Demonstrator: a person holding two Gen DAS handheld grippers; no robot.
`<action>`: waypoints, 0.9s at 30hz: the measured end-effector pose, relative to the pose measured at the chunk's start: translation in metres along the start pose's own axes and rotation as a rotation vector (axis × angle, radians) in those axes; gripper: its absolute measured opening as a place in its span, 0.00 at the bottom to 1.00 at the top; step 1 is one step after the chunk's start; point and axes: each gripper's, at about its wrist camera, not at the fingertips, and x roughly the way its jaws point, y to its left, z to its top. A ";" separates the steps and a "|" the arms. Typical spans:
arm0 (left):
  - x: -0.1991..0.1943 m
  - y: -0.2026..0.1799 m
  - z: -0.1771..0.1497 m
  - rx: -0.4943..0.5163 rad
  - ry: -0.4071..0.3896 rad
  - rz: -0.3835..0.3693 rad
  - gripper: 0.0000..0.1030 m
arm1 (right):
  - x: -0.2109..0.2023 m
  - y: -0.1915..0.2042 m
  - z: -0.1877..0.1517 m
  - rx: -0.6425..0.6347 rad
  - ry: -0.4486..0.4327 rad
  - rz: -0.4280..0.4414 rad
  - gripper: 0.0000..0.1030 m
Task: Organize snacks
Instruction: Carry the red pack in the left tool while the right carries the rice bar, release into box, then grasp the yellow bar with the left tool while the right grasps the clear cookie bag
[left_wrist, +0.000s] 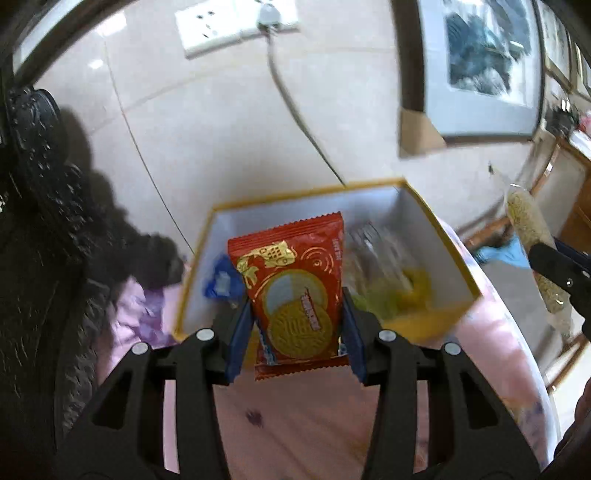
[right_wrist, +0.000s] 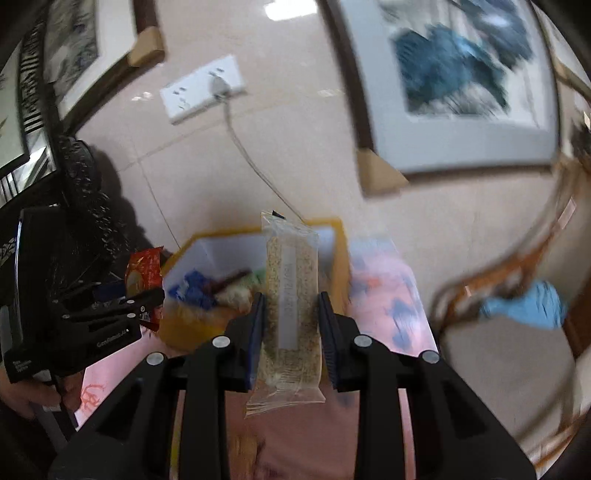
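Note:
My left gripper (left_wrist: 297, 325) is shut on a red biscuit packet (left_wrist: 295, 288) and holds it upright over the near edge of a yellow-rimmed white box (left_wrist: 436, 236). The box holds several snacks, blue and yellow-green among them. My right gripper (right_wrist: 291, 325) is shut on a clear packet of grain bar (right_wrist: 291, 295), held upright just in front of the same box (right_wrist: 207, 243). The right gripper and its bar also show at the right edge of the left wrist view (left_wrist: 532, 251). The left gripper with the red packet shows at the left of the right wrist view (right_wrist: 144, 275).
The box stands on a pink patterned tablecloth (left_wrist: 491, 339). A black furry object (left_wrist: 55, 221) lies at the left. A tiled wall behind carries a white socket with a cable (left_wrist: 236, 22) and framed pictures (left_wrist: 480, 66). A wooden chair with blue cloth (right_wrist: 524, 302) stands at the right.

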 end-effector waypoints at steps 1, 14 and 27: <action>0.004 0.005 0.003 -0.009 -0.011 0.007 0.44 | 0.014 0.002 0.007 -0.028 -0.006 0.025 0.28; 0.064 0.030 -0.025 -0.042 0.155 0.140 0.98 | 0.102 0.025 0.010 -0.219 0.053 -0.029 0.99; -0.016 0.042 -0.148 0.085 0.266 0.133 0.98 | 0.052 0.048 -0.074 -0.298 0.310 0.095 0.99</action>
